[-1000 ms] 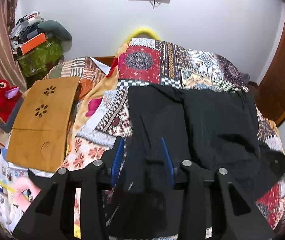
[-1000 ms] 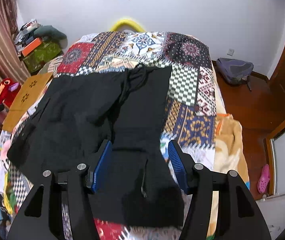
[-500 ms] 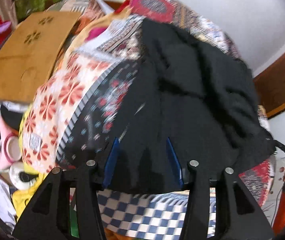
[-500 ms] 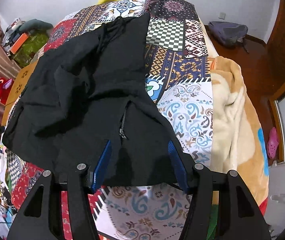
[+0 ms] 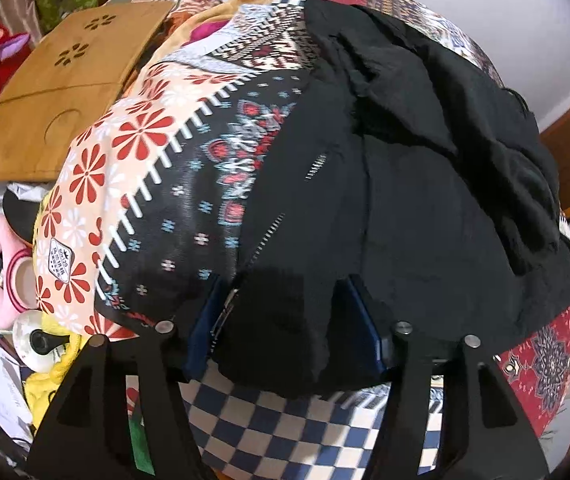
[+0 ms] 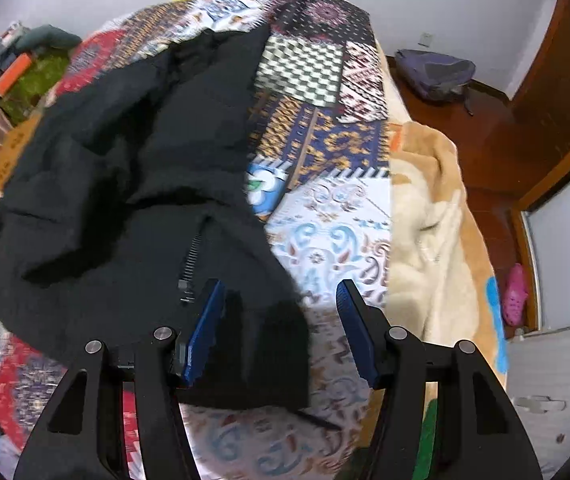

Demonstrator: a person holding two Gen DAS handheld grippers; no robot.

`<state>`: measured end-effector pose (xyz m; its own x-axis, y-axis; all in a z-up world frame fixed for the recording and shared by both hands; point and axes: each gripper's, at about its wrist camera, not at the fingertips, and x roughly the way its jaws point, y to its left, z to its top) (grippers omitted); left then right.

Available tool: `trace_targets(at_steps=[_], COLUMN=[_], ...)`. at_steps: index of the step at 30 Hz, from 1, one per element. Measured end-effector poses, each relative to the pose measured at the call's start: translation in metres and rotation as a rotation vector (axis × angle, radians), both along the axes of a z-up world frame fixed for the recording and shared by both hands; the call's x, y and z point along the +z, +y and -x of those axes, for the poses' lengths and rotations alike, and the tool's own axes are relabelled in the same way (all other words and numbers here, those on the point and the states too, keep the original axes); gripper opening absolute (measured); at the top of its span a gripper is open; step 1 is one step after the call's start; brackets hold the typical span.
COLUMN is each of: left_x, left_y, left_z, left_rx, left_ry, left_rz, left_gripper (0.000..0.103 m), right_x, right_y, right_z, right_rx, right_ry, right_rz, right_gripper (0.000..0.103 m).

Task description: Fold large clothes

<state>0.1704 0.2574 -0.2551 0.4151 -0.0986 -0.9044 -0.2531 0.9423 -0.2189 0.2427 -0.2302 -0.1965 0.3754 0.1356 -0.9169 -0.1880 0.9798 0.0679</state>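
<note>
A large black zip-up jacket (image 5: pixel 405 208) lies spread and rumpled on a patchwork bedspread (image 5: pixel 133 168). It also shows in the right wrist view (image 6: pixel 133 184). My left gripper (image 5: pixel 281 292) is open, its blue pads on either side of the jacket's near hem by the zipper (image 5: pixel 269 232). My right gripper (image 6: pixel 281 292) is open over the jacket's near right corner (image 6: pixel 269 352), the left pad over black cloth, the right pad over bare bedspread (image 6: pixel 337 240).
A wooden lap board (image 5: pixel 65 92) and toys lie off the bed's left side. A beige blanket (image 6: pixel 429 216) hangs over the right edge. A backpack (image 6: pixel 433 72) sits on the wooden floor by the wall.
Both grippers have dropped lower and closer to the jacket's near hem. The cameras tilted down, so the wall has mostly left view. The jaws stay open.
</note>
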Motion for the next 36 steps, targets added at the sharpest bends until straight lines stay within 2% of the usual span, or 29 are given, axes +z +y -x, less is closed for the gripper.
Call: trace_targets(at_steps=[1,3,5,6,8,10,11,13,15,17,20,22,24,29,31,33,36], left_x=[0.002,0.007,0.013,0.015,0.023,0.028,0.028,0.021,0.009,0.0,0.016,0.042,0.069,0.127,0.142,0.153,0.16], left_y=[-0.004,-0.011,-0.015,-0.015,-0.016,-0.019,-0.021,-0.022,-0.023,-0.025,-0.041,-0.049,-0.05,-0.041,-0.035,-0.027,-0.008], left_z=[0.001,0.002,0.004,0.004,0.005,0.003,0.001,-0.005,-0.012,-0.016,-0.015,-0.017,-0.021,-0.047,-0.063,-0.085,-0.12], left_rx=[-0.016,-0.043,-0.048,-0.048,-0.069,-0.089,-0.096,-0.087,-0.064,-0.046,-0.065,-0.082,-0.088,-0.096,-0.091,-0.072,-0.014], left_ry=[-0.005,-0.016,-0.037,-0.048,-0.086,-0.11,-0.107,-0.082,-0.033,-0.003,-0.047,-0.107,-0.168,-0.291,-0.315,-0.336,-0.355], left_rz=[0.006,0.017,0.028,0.048,0.116,0.131,0.125,0.102,0.08,0.053,-0.025,-0.024,0.018,0.2,0.254,0.275,0.345], left_gripper=[0.051,0.044,0.043,0.036,0.034,0.034,0.034,0.034,0.034,0.029,0.023,0.022,0.021,0.021,0.021,0.02,0.02], right_x=[-0.005,-0.011,-0.008,-0.006,0.002,0.005,0.005,0.003,0.005,0.01,0.025,0.041,0.055,0.091,0.102,0.111,0.113], right_y=[-0.004,-0.006,-0.002,0.002,0.009,0.014,0.016,0.012,0.005,0.0,0.005,0.015,0.024,0.049,0.053,0.051,0.046], right_z=[0.001,0.004,0.01,0.014,0.02,0.023,0.023,0.022,0.02,0.021,0.022,0.018,0.012,-0.021,-0.044,-0.068,-0.111], right_rx=[-0.006,-0.014,0.01,0.034,0.067,0.072,0.066,0.037,0.01,-0.012,0.0,0.02,0.033,0.067,0.059,0.023,-0.043], right_ry=[0.026,0.051,0.034,0.033,0.013,-0.011,-0.014,-0.015,-0.01,-0.011,-0.043,-0.073,-0.102,-0.17,-0.189,-0.207,-0.227], right_rz=[-0.049,-0.104,-0.09,-0.102,-0.114,-0.072,-0.059,-0.067,-0.113,-0.157,-0.186,-0.204,-0.23,-0.264,-0.289,-0.31,-0.319], right_gripper=[0.055,0.055,0.055,0.053,0.046,0.03,0.027,0.013,0.01,0.009,0.008,0.007,0.007,0.007,0.006,0.006,0.006])
